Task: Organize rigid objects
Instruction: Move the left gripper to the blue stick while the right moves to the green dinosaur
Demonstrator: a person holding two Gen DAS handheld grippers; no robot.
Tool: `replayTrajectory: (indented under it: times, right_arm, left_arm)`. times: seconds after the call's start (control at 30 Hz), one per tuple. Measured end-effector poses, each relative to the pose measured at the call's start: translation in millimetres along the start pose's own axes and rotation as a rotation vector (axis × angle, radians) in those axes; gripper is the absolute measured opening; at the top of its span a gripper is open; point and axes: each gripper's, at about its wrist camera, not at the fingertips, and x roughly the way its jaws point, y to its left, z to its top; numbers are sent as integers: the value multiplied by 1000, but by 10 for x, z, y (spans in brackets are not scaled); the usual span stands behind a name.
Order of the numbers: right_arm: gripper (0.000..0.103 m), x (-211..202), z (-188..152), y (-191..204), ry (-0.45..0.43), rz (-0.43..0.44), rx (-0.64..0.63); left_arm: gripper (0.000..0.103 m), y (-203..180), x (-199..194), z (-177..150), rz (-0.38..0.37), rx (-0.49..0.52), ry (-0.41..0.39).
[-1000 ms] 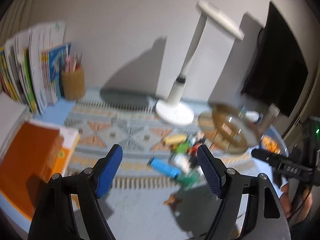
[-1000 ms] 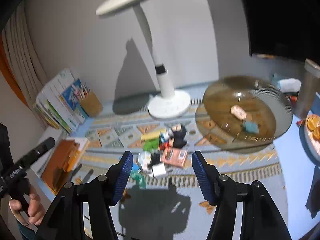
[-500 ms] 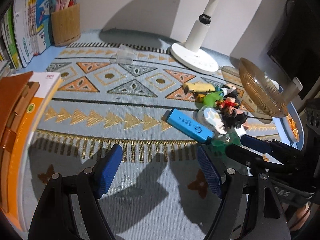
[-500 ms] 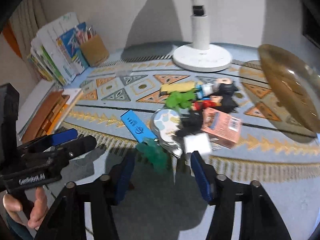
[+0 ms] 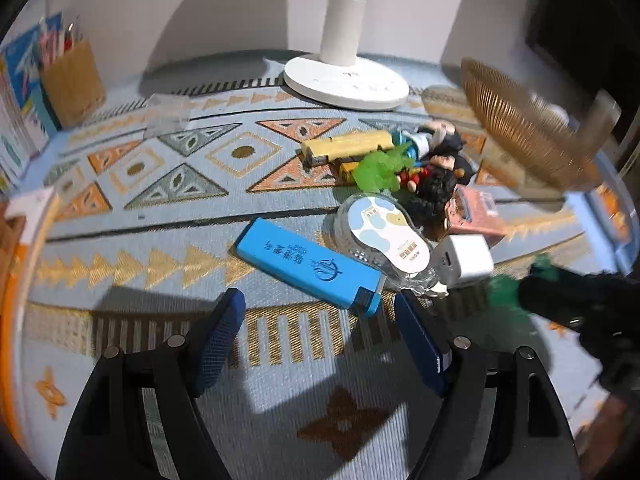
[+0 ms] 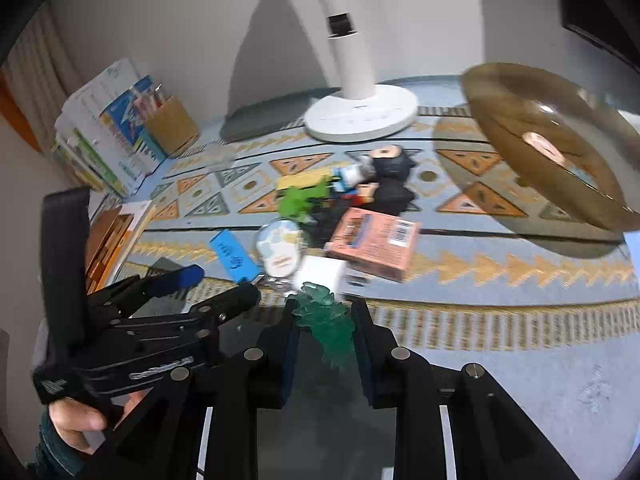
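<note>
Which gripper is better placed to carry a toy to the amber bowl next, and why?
Right: the right gripper is already shut on the teal toy. The left gripper is open and empty.

No legible text on anything.

Black gripper frames (image 6: 326,344), blue pads (image 5: 218,338)

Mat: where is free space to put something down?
Free: the mat between the pencil cup and the blue box, and its near edge right of the right gripper. Crowded: the toy pile before the lamp base.
</note>
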Motion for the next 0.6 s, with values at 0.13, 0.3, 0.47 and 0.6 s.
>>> replayTrajectory:
  times: [0.13,0.3,0.47,0.6]
  right_arm:
    - [25,-3,-22,-58,3,11,18]
    - [25,0,-44,-32,4,37,9]
    - [25,63,-35,11,16,62,5]
    - [25,48,-50,-34,20,56,7]
  left_arm:
    - [77,41,-3,-13,63,8,3]
    - [77,568,-174,-131,143,-89,0]
    - [74,946,-317,-120,48,-178,-7]
    - [74,737,-242,16,-45,-149,-19]
